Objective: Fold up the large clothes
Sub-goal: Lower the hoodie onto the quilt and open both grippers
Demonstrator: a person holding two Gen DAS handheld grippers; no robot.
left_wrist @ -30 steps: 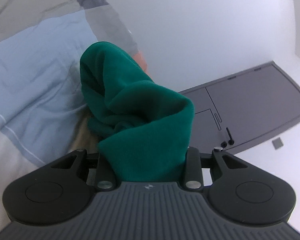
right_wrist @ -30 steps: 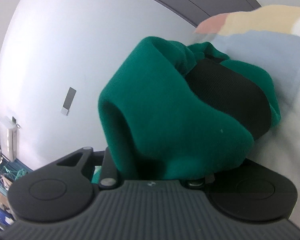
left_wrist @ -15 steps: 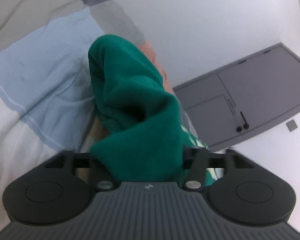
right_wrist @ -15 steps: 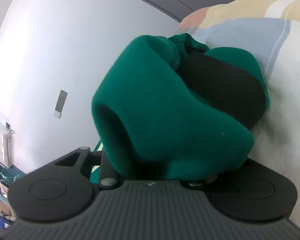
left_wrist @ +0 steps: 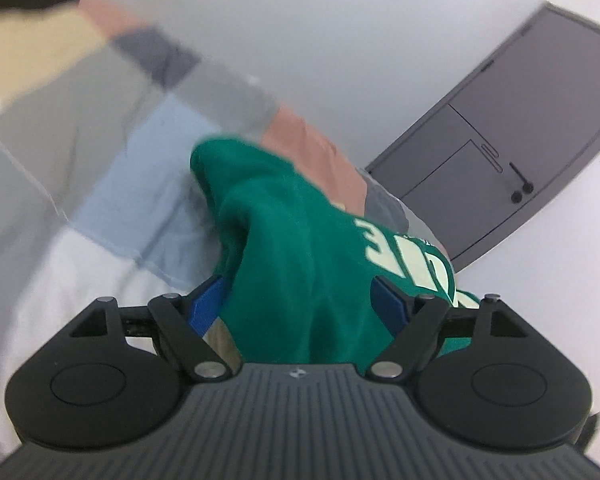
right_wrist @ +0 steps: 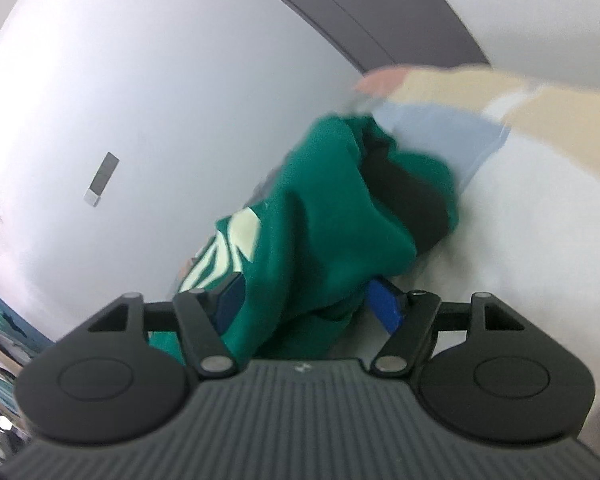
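Green sweatshirt (left_wrist: 300,240) is bunched in a thick heap on the bed (left_wrist: 72,280) — soft fleece-like knit, rounded folds, cream block lettering on the side toward the grey door (left_wrist: 512,152). In the right wrist view the same sweatshirt (right_wrist: 332,216) shows a black ribbed band tucked into the folds on its far side, plus a cream printed patch on the side nearer the white wall (right_wrist: 140,100).

No containers in view, nothing holding anything else.

Left tongs (left_wrist: 300,300): jaws opening, blue pads showing on both sides. Green fabric sits between them and touches or nearly touches the inner faces, but the pads are not pressing it — released. Right tongs (right_wrist: 308,300): jaws opening too, the pad on the bed side clearly off the cloth, the other partly covered by a drooping fold; cloth lies between the pads, not gripped.

Relative to the sweatshirt: bedcover spreads under and beyond it — flat woven patchwork in pale blue, grey, tan, salmon and white blocks with thin white seams, lightly creased. Wall is behind it, smooth and matte. Door panel is beyond its lettered side, flat grey with recessed rectangles and a dark handle. Small grey plate (right_wrist: 102,178) on the wall, well apart from the garment. Both views are motion-blurred.
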